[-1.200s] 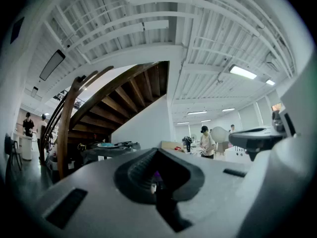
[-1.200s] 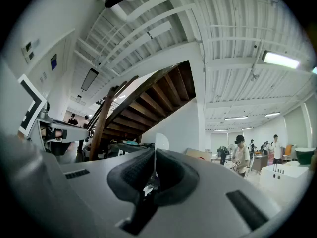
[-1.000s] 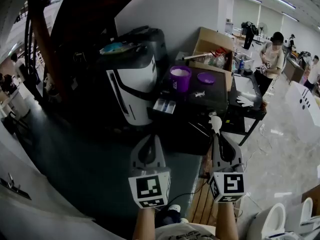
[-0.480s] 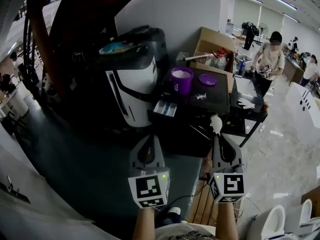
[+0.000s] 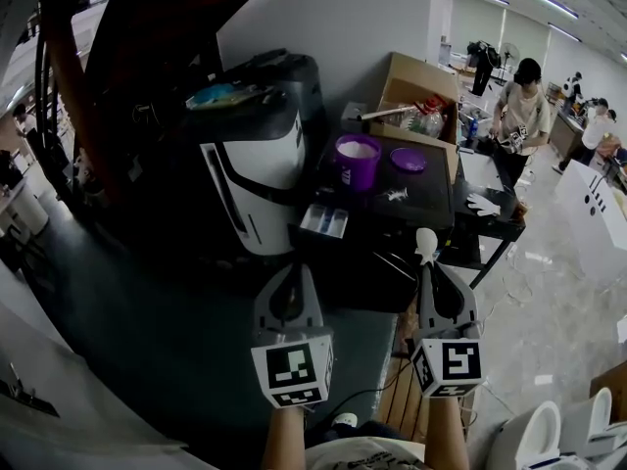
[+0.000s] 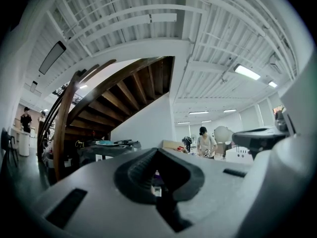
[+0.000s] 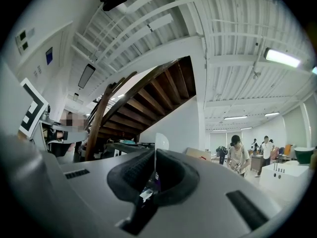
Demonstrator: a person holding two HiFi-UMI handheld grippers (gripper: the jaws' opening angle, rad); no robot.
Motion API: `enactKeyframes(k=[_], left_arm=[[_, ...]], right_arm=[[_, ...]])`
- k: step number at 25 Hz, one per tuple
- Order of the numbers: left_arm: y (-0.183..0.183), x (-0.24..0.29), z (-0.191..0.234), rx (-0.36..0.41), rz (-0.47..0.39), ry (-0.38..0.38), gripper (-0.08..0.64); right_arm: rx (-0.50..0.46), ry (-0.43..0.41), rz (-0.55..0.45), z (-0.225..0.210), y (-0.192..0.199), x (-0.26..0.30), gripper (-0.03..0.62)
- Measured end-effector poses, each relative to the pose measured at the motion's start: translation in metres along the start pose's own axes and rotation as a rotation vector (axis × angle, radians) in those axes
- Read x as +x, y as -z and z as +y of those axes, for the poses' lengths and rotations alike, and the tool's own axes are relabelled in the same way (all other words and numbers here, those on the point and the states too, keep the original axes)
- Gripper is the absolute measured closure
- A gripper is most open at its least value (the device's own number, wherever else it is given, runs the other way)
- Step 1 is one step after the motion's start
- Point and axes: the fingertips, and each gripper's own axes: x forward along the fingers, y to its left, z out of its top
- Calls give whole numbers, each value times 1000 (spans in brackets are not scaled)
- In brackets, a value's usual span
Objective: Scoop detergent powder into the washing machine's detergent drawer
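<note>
White scoop: clamped by its thin handle in right gripper, jaws closed tight on it, bowl pointing up and away. Looks empty from head view; inside of bowl not clear. In right gripper view, bowl visible just above the jaw line of the right gripper.

Scoop well short of purple detergent tub. Tub open, white powder showing at top, standing on black table. Purple lid lying flat just beside tub, apart from it.

Detergent drawer: pulled out from washing machine, pale compartments exposed, in front of tub and to the left of scoop.

Left gripper: jaws together, nothing between them, held level with the right one, aimed toward drawer. Same reading in left gripper view.

Behind table: cardboard box. Further back, a person standing.
</note>
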Motion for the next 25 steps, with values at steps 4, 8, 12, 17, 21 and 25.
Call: enactKeyframes(k=[4,8,12,17,21,25], left_arm=[[10,11,2,0,16,16,557],[16,23,5,-7,32,25,557],[22,35,9,-10,47,25,557],[27,55,15,-8,61,15,557],[32,75,20,-2,67,6,557],[37,102,28,2,76,-13,557]], right_arm=[[-5,5,25,3,11,10,572],[-2,10,46,2,17,21,572],[11,14,56,1,22,34,572],[19,4,65,-2,28,57,572],[28,-3,64,-6,36,82,572],[34,-17,68,-11,45,116,572]])
